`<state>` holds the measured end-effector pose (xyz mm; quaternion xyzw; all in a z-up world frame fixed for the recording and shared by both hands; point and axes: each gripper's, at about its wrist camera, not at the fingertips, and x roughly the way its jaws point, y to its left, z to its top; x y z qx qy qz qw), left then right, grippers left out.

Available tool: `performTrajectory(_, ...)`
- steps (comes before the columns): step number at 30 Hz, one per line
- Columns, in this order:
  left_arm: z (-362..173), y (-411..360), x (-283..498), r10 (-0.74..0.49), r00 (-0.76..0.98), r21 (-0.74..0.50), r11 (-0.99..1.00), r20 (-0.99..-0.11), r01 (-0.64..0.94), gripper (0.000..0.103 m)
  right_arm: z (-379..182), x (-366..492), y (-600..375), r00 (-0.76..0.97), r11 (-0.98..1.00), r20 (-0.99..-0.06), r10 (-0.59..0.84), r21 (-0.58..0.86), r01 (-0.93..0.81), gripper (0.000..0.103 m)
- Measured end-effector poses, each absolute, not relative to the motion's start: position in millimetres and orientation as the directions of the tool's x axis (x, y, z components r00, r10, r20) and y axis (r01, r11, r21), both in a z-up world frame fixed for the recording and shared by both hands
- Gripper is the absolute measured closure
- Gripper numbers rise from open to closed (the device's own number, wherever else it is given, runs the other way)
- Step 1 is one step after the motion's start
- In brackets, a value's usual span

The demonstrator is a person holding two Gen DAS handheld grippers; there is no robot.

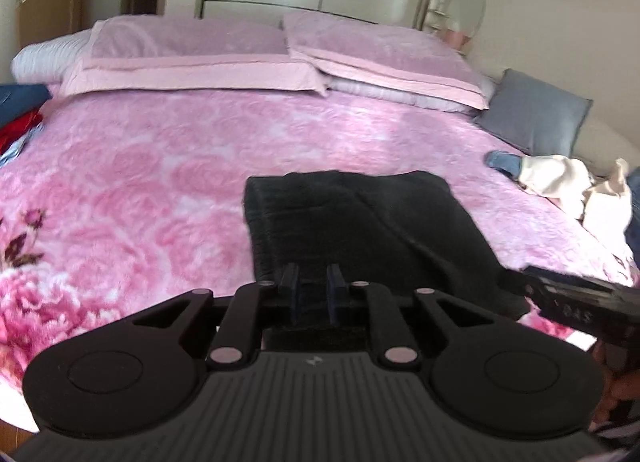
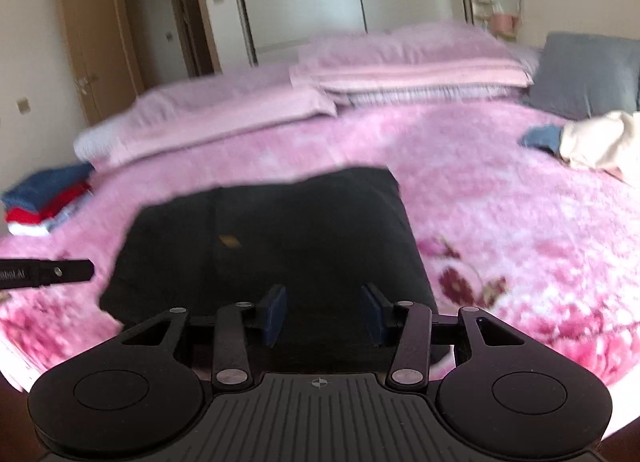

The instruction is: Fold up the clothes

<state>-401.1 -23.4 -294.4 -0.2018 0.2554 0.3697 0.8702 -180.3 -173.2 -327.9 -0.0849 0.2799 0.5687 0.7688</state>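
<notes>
Left gripper point(image 1: 313, 289) fingers nearly together, right gripper point(image 2: 324, 318) fingers apart, both empty: check the black garment point(image 1: 360, 230) lies square on the bed point(image 1: 160, 166).

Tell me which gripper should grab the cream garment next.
Right. The cream garment lies on the side of the right gripper, whose jaws stand open and empty; the left gripper is at the black garment's other side.
</notes>
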Motion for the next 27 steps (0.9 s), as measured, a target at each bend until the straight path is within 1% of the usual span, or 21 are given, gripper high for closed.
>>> performTrajectory(2, -296.1, -21.5, -394.8, 0.537, 0.595, -0.149, 0.654, -0.598, -0.741, 0.092, -321.6, -182.8, -167.7, 0.179, 0.314, -0.499, 0.848, 0.201, -0.928, 0.082)
performTrajectory(3, -298.1, -19.5, -391.0, 0.533, 0.593, -0.144, 0.658, -0.604, -0.739, 0.092, -320.6, -183.4, -161.2, 0.160, 0.301, -0.500, 0.851, 0.216, -0.929, 0.088)
performTrajectory(4, -301.6, -16.4, -387.4, 0.526, 0.594, -0.144, 0.663, -0.610, -0.735, 0.092, -320.7, -184.0, -154.6, 0.139, 0.287, -0.500, 0.855, 0.232, -0.930, 0.092)
performTrajectory(6, -312.8, -6.6, -380.5, 0.513, 0.581, -0.132, 0.667, -0.631, -0.733, 0.092, -327.4, -185.5, -139.1, 0.091, 0.257, -0.511, 0.855, 0.263, -0.930, 0.092)
performTrajectory(9, -331.6, 11.2, -372.6, 0.486, 0.565, -0.126, 0.673, -0.667, -0.729, 0.093, -356.7, -191.2, -109.7, 0.026, 0.234, -0.597, 0.802, 0.274, -0.933, 0.092)
performTrajectory(10, -334.3, 15.4, -372.9, 0.473, 0.569, -0.139, 0.674, -0.673, -0.726, 0.092, -360.8, -194.7, -106.8, 0.033, 0.229, -0.602, 0.798, 0.252, -0.940, 0.092)
performTrajectory(13, -332.3, 30.3, -372.9, 0.419, 0.571, -0.184, 0.670, -0.706, -0.719, 0.092, -359.0, -200.9, -100.7, 0.040, 0.189, -0.613, 0.789, 0.181, -0.965, 0.092)
performTrajectory(17, -323.1, 41.4, -359.8, 0.349, 0.519, -0.151, 0.701, -0.780, -0.697, 0.092, -353.2, -192.3, -91.3, -0.004, 0.200, -0.677, 0.736, 0.222, -0.954, 0.092)
performTrajectory(19, -316.0, 48.2, -353.1, 0.306, 0.479, -0.157, 0.687, -0.823, -0.710, 0.093, -344.4, -188.2, -82.1, -0.022, 0.219, -0.731, 0.682, 0.232, -0.948, 0.092)
performTrajectory(22, -284.7, 55.2, -342.0, 0.264, 0.416, -0.147, 0.667, -0.870, -0.730, 0.096, -314.3, -180.9, -71.7, -0.067, 0.242, -0.811, 0.582, 0.251, -0.937, 0.091)
performTrajectory(27, -209.7, 58.3, -318.9, 0.241, 0.366, -0.107, 0.690, -0.899, -0.716, 0.095, -246.1, -153.7, -78.4, -0.138, 0.296, -0.871, 0.472, 0.304, -0.906, 0.091)
